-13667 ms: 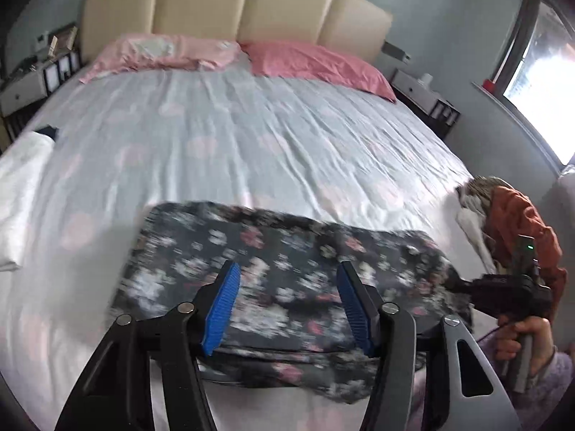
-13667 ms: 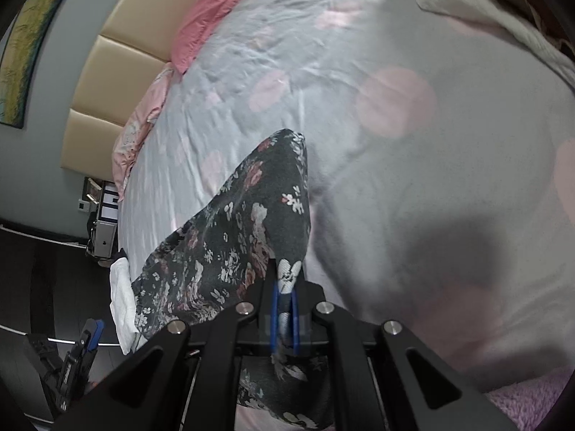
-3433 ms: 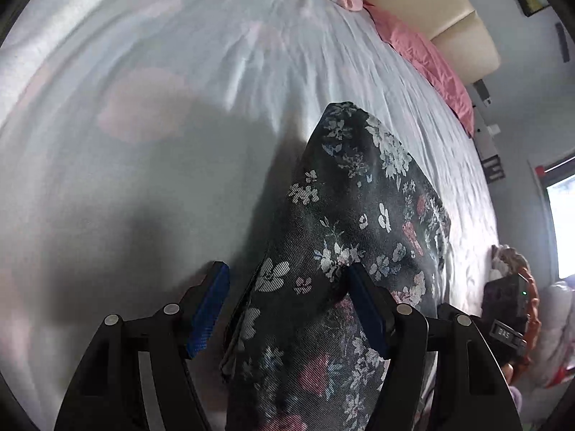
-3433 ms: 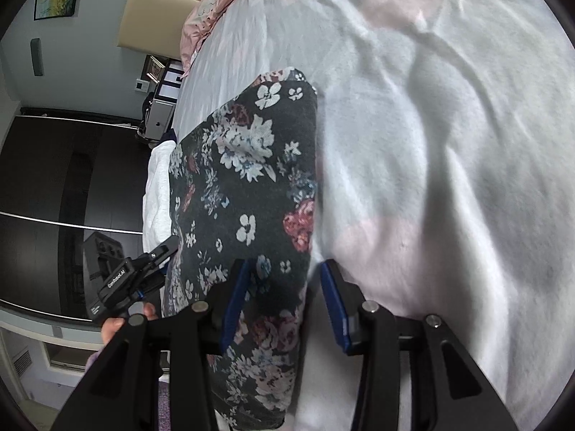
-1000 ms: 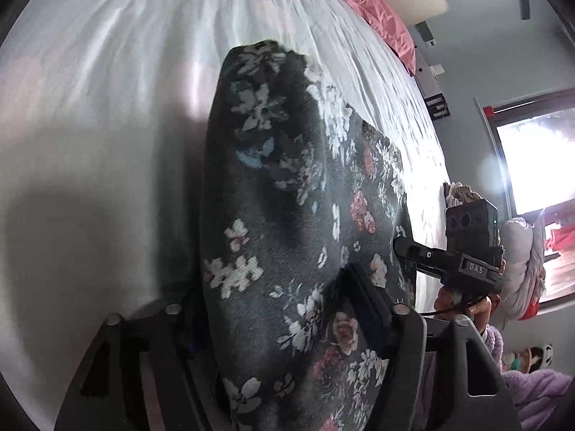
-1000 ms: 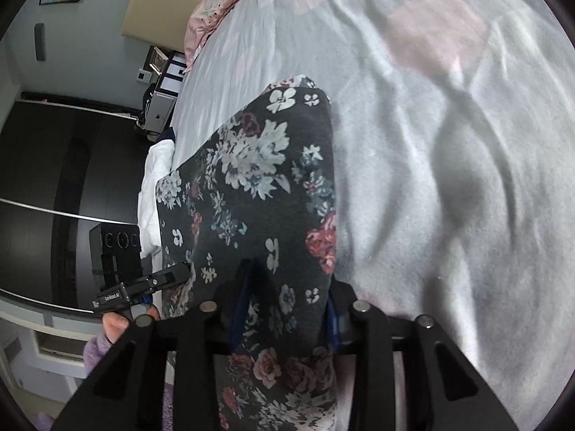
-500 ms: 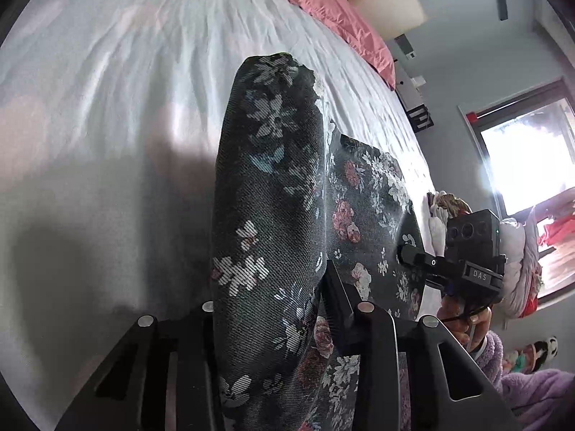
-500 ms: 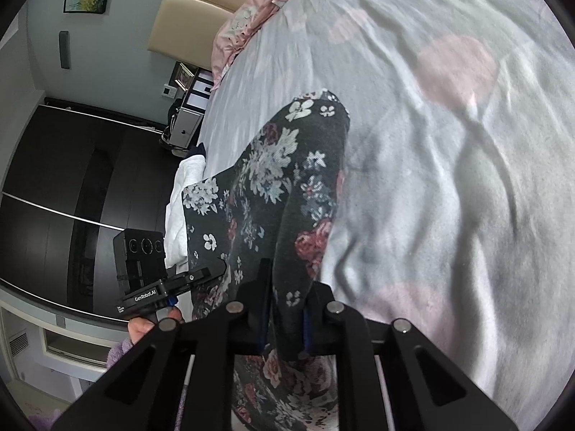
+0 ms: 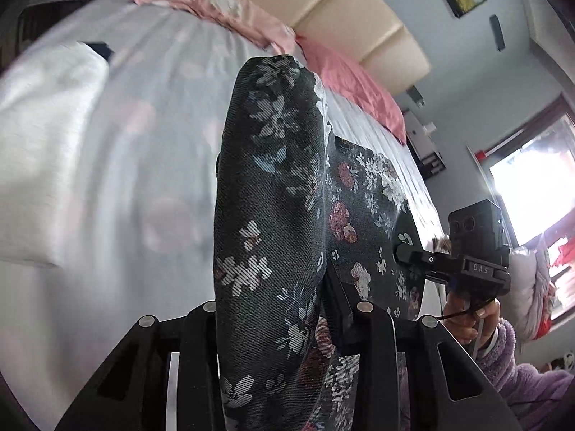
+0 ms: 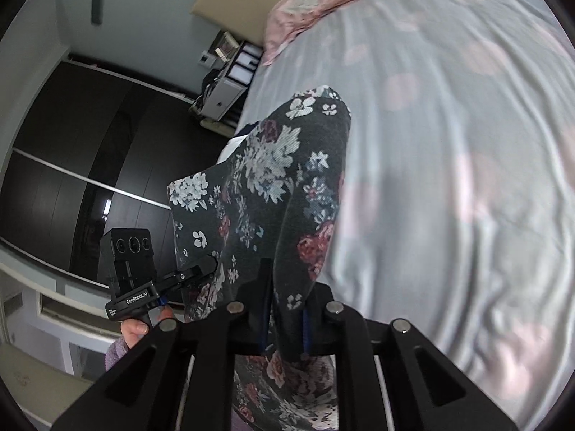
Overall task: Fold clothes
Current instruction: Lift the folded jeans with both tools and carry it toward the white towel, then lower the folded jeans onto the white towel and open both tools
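Two claws hold our dark, soft cloth with little white and red flowers (image 9: 273,194) up off the bed. Nearest to us, our left claw (image 9: 276,309) has squeezed shut on a thick bunch of the cloth, which puffs out fat between its black arms. Our right claw (image 10: 285,318) has also just squeezed in and pinches a thinner fold between its blue pads (image 10: 305,327). The cloth hangs between the two claws and sags in the middle, so we think it is floppy and light, not stiff at all. It will bend any way we pull it and will not break. It may slide out if we hold only one thin layer, so we think the best places to hold are the thick folded ends, one on each side, just where we pinch now. Past the cloth lies the pale grey bed sheet with faint pink spots (image 10: 449,143). A white folded pile (image 9: 43,151) sits off to the side on it. Far away we see the pink pillows (image 9: 352,86) and the cream padded headboard (image 9: 345,10).
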